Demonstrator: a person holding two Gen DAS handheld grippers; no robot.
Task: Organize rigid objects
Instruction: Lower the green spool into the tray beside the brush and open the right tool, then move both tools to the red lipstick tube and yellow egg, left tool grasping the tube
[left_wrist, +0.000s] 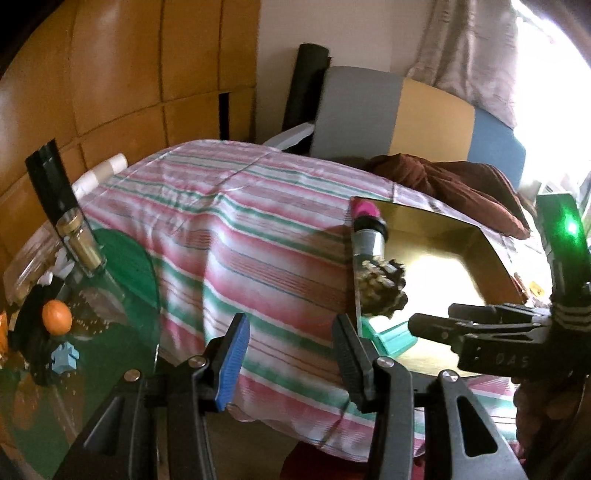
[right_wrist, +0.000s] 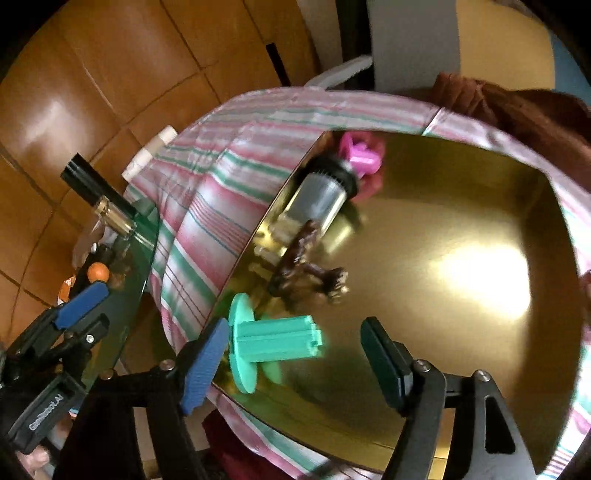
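Observation:
A gold box (right_wrist: 461, 229) lies open on a striped cloth (left_wrist: 236, 236). Inside it lie a teal plastic spool (right_wrist: 273, 343), a brown pinecone-like piece (right_wrist: 310, 277), a clear jar with a black lid (right_wrist: 321, 195) and a pink piece (right_wrist: 360, 155). My right gripper (right_wrist: 295, 365) is open just above the teal spool, which lies between its fingers. My left gripper (left_wrist: 291, 358) is open and empty over the cloth, left of the box (left_wrist: 436, 258). The right gripper's body (left_wrist: 491, 332) shows at the right in the left wrist view.
A green glass side table (left_wrist: 125, 295) at the left holds an orange ball (left_wrist: 56, 316), a blue piece (left_wrist: 65, 357), a black-and-gold bottle (left_wrist: 70, 221) and a clear jar. A brown cloth (left_wrist: 461, 184) and a chair (left_wrist: 406, 110) lie behind the box.

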